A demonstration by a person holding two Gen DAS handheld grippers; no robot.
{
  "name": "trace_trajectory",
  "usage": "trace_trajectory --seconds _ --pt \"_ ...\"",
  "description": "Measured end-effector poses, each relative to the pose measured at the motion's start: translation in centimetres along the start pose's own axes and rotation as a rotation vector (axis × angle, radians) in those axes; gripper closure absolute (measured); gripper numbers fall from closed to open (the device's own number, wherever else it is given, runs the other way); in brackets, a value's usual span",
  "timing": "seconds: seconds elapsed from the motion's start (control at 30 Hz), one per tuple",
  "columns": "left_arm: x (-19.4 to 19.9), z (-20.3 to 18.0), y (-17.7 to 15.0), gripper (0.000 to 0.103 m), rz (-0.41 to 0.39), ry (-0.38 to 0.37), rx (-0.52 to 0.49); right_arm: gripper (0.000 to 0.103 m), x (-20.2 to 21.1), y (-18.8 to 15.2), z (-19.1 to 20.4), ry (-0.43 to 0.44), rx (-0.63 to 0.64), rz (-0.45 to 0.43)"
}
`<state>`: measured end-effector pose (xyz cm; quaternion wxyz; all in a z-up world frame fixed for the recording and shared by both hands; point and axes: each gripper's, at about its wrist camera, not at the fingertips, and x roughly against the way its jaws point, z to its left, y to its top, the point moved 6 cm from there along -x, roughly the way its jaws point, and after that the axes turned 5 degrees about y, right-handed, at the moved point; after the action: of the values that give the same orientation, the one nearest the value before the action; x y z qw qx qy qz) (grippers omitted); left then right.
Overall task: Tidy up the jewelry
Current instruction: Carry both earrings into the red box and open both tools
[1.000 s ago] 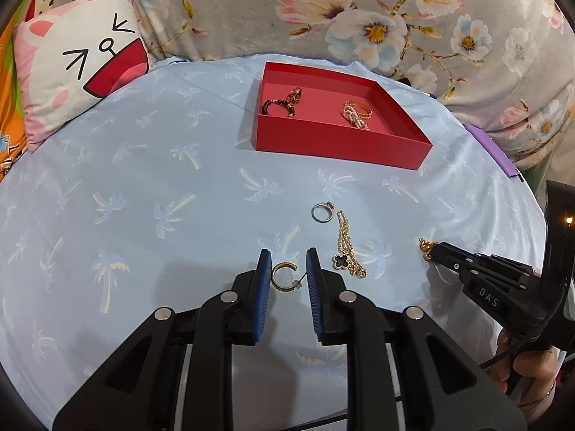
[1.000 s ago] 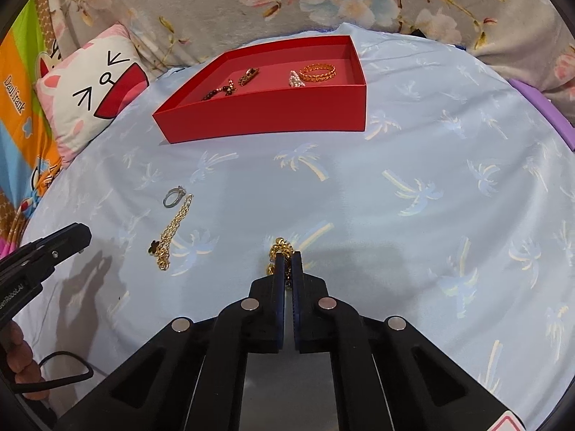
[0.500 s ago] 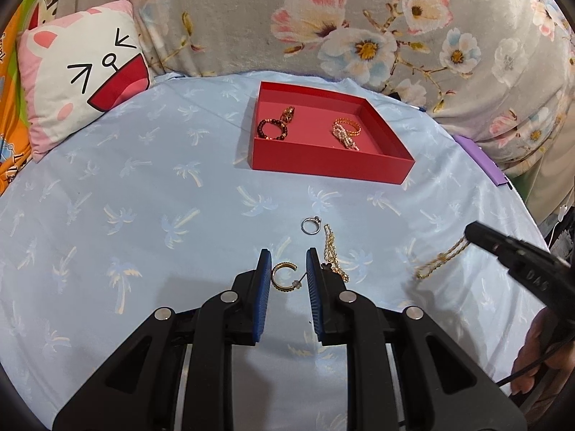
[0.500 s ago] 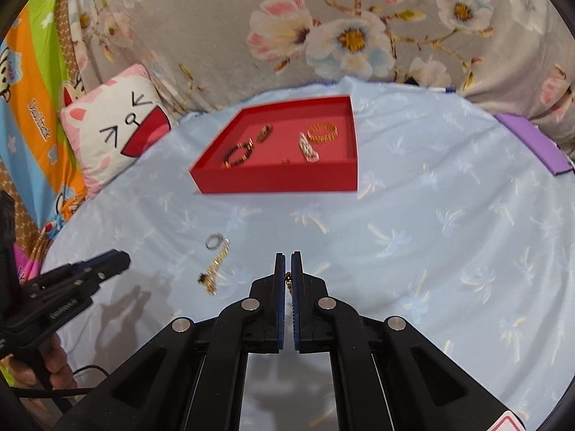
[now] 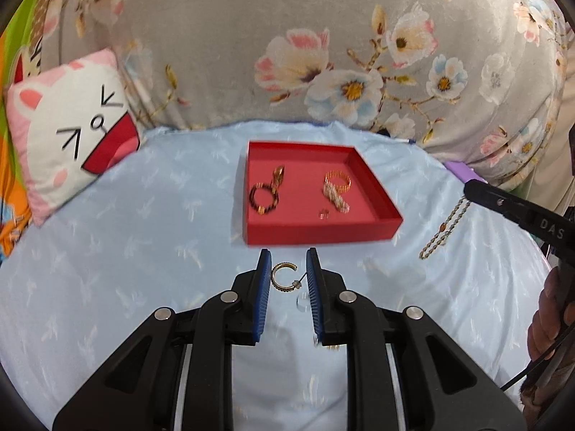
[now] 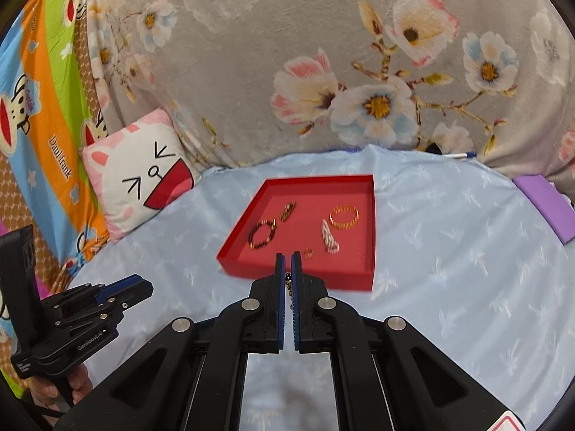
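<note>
Left claw (image 5: 287, 269): its two blue pads are set a little apart, and one gold hoop earring (image 5: 284, 276) is pinched between them, carried clear of the pale blue bed sheet (image 5: 143, 251) below. Right claw (image 6: 286, 265): its two pads are pressed nearly together on one gold chain (image 5: 445, 228); in the right wrist view only a short dark-and-gold stretch is seen in the slit between the pads, while in the left wrist view the rest of the chain is seen hanging free from the claw tip, off the sheet.

One red tray (image 5: 359, 231) is shown lying flat on the sheet, just beyond both claws. Five pieces are counted inside it: one dark beaded bracelet (image 6: 261, 235) at the left, one small gold piece (image 6: 288, 211) just behind that bracelet, one gold ring-shaped band (image 6: 345, 216) at the right, one pale elongated piece (image 6: 329, 240) touching or nearly touching the band, and one tiny ring (image 6: 308, 252) near the front wall. Finer detail of the small pieces cannot be told.

One cat-face cushion (image 5: 68, 143) is seen at the left edge of the sheet, against one grey floral blanket (image 5: 287, 54). One purple flat object (image 6: 546, 208) is seen at the far right. One hand (image 5: 550, 323) is partly visible at the right border, on the right tool's grip.
</note>
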<state>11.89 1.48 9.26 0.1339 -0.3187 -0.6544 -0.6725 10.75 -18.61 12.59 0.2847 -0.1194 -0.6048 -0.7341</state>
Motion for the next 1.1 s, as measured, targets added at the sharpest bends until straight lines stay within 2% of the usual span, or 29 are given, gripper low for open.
trace_trajectory --seconds 0.1,0.2,0.3,0.43,0.57,0.77,0.93,1.1 --pt "-1.4 -0.8 3.3 0.084 -0.030 -0.004 -0.022 0.101 -1.8 2.5 -0.3 -0.002 0.002 -0.006" --pt "-3.3 -1.5 6.1 0.084 -0.030 -0.039 -0.016 0.101 -3.7 4.4 -0.8 -0.010 0.001 -0.007" --pt "-6.1 -2.2 8.6 0.084 -0.010 -0.078 -0.001 0.101 -5.9 5.8 -1.7 -0.011 -0.006 0.003" --pt "-10.3 -3.1 10.0 0.084 0.044 -0.123 0.021 0.101 -9.2 6.3 -3.2 -0.024 -0.011 0.038" --pt "-15.0 -4.2 10.2 0.084 0.114 -0.129 0.019 0.101 -13.1 5.6 -5.4 -0.052 -0.033 0.091" --pt "-20.9 -4.8 8.9 0.084 0.214 -0.087 0.003 0.101 -17.3 4.5 -8.4 -0.097 -0.060 0.139" --pt "-23.9 -4.3 8.2 0.084 0.262 -0.047 0.007 0.101 -19.9 3.8 -10.0 -0.117 -0.073 0.167" --pt "-25.4 -4.2 8.0 0.084 0.276 -0.007 -0.006 0.100 -21.2 3.2 -10.7 -0.122 -0.080 0.171"
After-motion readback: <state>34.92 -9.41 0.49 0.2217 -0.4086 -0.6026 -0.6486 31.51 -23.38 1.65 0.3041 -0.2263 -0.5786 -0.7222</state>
